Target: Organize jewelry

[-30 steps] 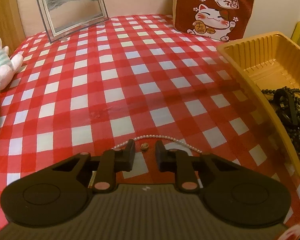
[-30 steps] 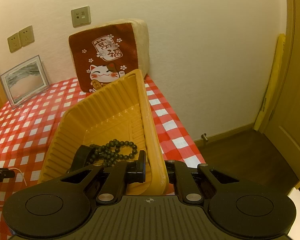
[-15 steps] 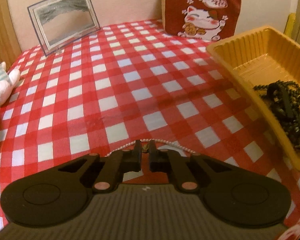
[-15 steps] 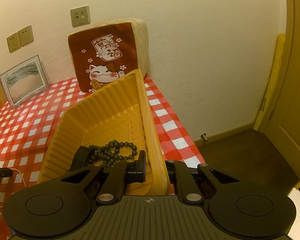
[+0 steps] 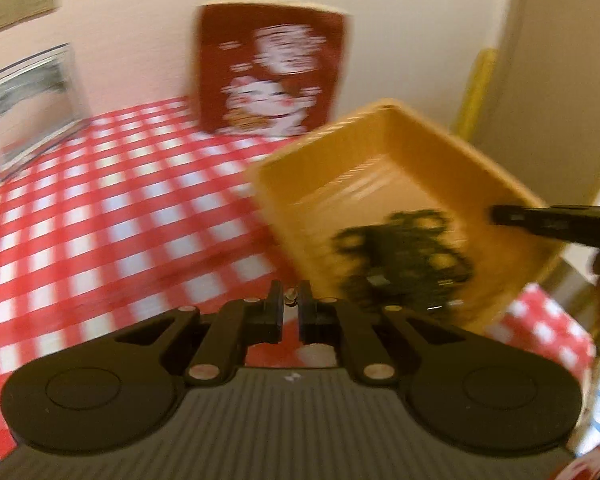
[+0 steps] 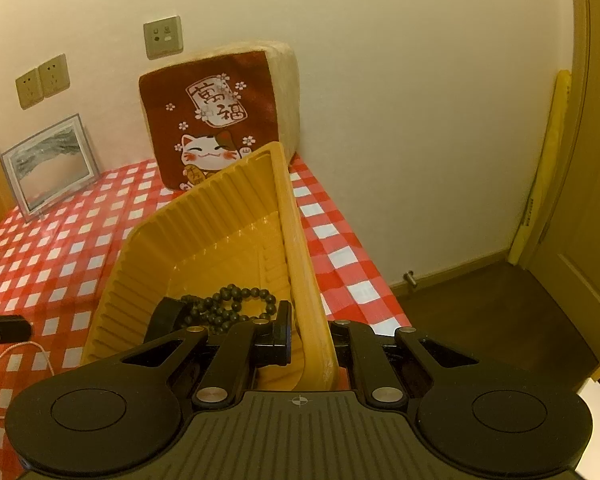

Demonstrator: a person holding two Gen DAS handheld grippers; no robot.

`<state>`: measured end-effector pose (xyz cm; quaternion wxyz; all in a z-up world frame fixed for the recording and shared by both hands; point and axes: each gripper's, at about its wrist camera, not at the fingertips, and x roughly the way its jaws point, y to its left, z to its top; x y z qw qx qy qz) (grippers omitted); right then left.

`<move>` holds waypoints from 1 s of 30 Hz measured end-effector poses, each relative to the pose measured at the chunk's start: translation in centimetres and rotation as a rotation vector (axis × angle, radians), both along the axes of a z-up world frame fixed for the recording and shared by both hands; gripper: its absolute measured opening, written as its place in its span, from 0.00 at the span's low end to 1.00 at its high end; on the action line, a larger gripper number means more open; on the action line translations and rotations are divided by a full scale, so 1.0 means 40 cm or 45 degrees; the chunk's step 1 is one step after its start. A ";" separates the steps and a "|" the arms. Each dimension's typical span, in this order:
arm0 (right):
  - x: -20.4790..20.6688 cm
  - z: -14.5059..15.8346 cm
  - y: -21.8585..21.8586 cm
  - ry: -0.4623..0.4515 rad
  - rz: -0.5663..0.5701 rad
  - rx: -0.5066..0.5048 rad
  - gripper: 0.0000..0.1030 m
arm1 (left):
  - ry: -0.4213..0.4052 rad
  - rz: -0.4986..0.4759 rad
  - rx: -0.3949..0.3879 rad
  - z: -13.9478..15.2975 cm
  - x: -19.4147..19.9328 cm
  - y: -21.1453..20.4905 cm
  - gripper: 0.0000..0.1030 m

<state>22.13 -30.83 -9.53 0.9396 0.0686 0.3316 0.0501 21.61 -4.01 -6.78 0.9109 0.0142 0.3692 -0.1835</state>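
Note:
My left gripper (image 5: 290, 300) is shut on a small bead-like piece of the pearl necklace, held above the red checked cloth just left of the orange tray (image 5: 340, 168); this view is blurred. In the right wrist view the left gripper (image 6: 0, 330) shows at the left edge with the pearl necklace (image 6: 40, 347) hanging from it in a loop. My right gripper (image 6: 310, 332) is shut on the near right wall of the orange tray (image 6: 296, 240), which stands tilted. Dark bead bracelets (image 6: 232, 304) lie inside the tray by my fingers.
A red cat cushion (image 6: 216, 120) leans on the wall behind the tray. A framed picture (image 6: 50, 164) stands at the back left. The table's right edge (image 6: 364, 280) drops to a dark floor beside a wooden door (image 6: 596, 160).
The left gripper closed on the necklace's small piece, then rose and swung right toward the tray, lifting the pearls off the cloth. The right gripper and the tray have not moved.

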 end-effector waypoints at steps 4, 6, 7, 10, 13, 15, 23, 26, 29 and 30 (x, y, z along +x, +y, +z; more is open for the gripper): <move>0.000 0.004 0.002 -0.010 0.004 0.004 0.08 | 0.028 -0.101 -0.087 0.008 0.010 -0.081 0.05; -0.001 0.006 0.002 -0.013 0.005 0.009 0.08 | 0.034 -0.145 -0.108 0.008 0.015 -0.119 0.05; -0.003 0.007 0.000 -0.015 0.005 0.011 0.08 | 0.038 -0.165 -0.116 0.008 0.019 -0.137 0.05; -0.005 0.008 0.000 -0.019 0.007 0.015 0.08 | 0.063 -0.204 -0.133 -0.002 0.038 -0.175 0.05; -0.007 0.010 -0.002 -0.022 0.008 0.021 0.08 | 0.091 -0.217 -0.146 -0.015 0.057 -0.201 0.05; -0.006 0.010 -0.002 -0.022 0.009 0.022 0.08 | 0.104 -0.221 -0.161 -0.019 0.064 -0.211 0.06; -0.005 0.011 -0.002 -0.019 0.007 0.026 0.08 | 0.092 -0.168 -0.206 0.003 0.070 -0.201 0.23; -0.004 0.010 -0.002 -0.016 0.007 0.026 0.08 | 0.078 -0.123 -0.224 0.020 0.070 -0.172 0.25; -0.005 0.011 -0.001 -0.016 0.007 0.026 0.08 | 0.062 -0.060 -0.231 0.037 0.067 -0.130 0.26; -0.005 0.011 -0.001 -0.017 0.007 0.026 0.08 | 0.059 -0.036 -0.234 0.041 0.066 -0.113 0.26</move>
